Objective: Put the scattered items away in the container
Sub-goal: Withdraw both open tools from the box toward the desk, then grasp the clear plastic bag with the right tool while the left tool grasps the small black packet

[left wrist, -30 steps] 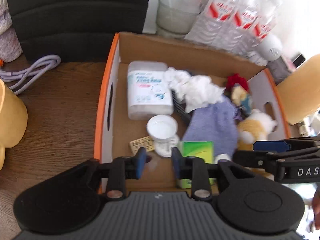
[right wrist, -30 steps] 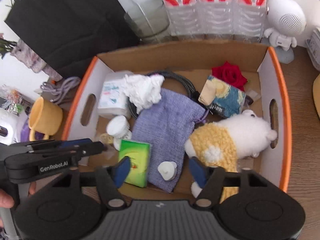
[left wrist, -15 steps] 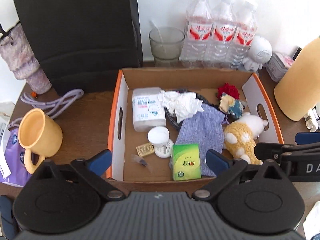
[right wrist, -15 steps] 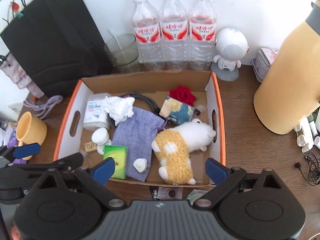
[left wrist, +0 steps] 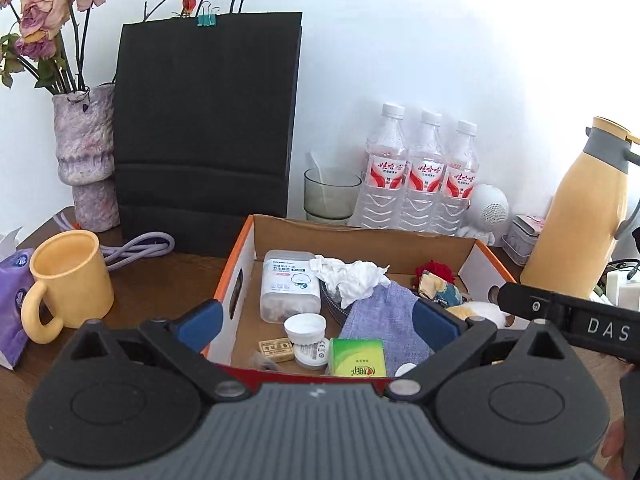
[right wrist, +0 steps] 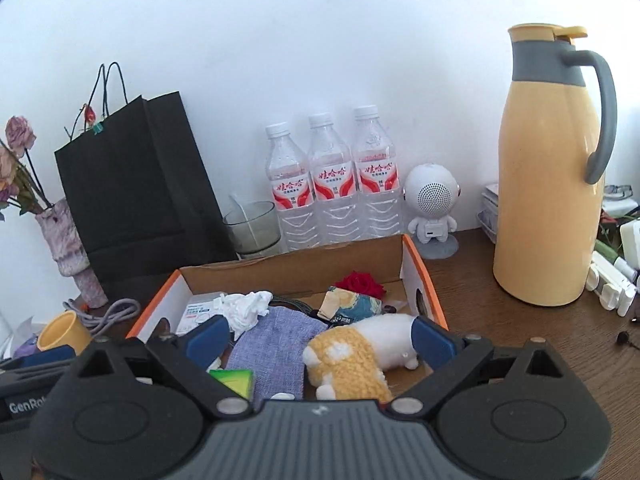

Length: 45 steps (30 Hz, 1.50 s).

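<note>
Cardboard box (left wrist: 404, 240) on the wooden table (left wrist: 160, 276), filled with small items.

Inside lie a purple pouch (left wrist: 384, 320), a green packet (left wrist: 357, 357), crumpled tissue (left wrist: 352, 276) and a plush toy (right wrist: 360, 352). The left gripper (left wrist: 316, 324) and right gripper (right wrist: 320, 334) both hang at the box's near edge, jaws spread wide, holding nothing.

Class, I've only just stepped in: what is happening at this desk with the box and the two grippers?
A person is tidying small items into a cardboard box. Both the left gripper and the right gripper hang above the box's near edge, jaws wide open and holding nothing. Inside lie a plush toy, a purple pouch, a crumpled tissue and a green packet. A yellow mug stands outside on the table.
</note>
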{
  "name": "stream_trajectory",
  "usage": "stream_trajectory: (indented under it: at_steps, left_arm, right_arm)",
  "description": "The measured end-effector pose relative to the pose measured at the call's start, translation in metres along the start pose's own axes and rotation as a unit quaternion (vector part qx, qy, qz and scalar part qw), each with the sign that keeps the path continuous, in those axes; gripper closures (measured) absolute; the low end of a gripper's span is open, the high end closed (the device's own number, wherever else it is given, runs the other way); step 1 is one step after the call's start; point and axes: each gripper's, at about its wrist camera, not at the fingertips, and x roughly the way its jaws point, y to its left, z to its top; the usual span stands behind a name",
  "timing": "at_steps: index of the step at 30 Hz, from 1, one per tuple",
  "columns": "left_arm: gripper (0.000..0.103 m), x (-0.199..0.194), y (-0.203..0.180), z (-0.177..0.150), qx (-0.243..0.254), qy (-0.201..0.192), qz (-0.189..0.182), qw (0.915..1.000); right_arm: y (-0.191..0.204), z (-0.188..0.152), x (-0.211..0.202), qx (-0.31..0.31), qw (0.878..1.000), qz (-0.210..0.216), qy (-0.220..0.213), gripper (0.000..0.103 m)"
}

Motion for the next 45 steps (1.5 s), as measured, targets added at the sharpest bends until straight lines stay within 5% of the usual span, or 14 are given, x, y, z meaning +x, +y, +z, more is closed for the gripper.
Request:
stream_trajectory:
  at_steps: [7,14,17,23,34,45]
  left_arm:
    - [0.000,-0.082,0.001,-0.046,0.054,-0.023,0.000,0.9983]
    - [0.000,-0.162,0.015,-0.122,0.059,-0.022,0.016,0.9979]
    - [0.000,-0.169,0.026,-0.134,0.050,0.002,0.023,0.9985]
    - [0.000,-0.188,0.029,-0.143,0.040,-0.002,0.013,0.9991]
    - [0.000,-0.197,0.015,-0.157,0.050,0.010,-0.011,0.9986]
    - [0.000,-0.158,0.021,-0.147,0.040,0.029,-0.028,0.9984]
  right_arm:
    - [0.005,-0.047,-0.062,-0.023,1.000,0.000,-0.010,0.005]
    - [-0.003,-0.112,-0.137,0.041,0.998,0.033,-0.020,0.000]
    - [-0.002,-0.125,-0.150,0.071,0.997,0.032,-0.002,0.000]
    - [0.007,-0.134,-0.183,0.042,0.998,0.026,-0.040,0.000]
    - [0.001,-0.139,-0.185,0.060,0.998,0.020,-0.023,0.000]
    - [-0.019,-0.139,-0.174,0.035,0.998,-0.042,-0.020,0.000]
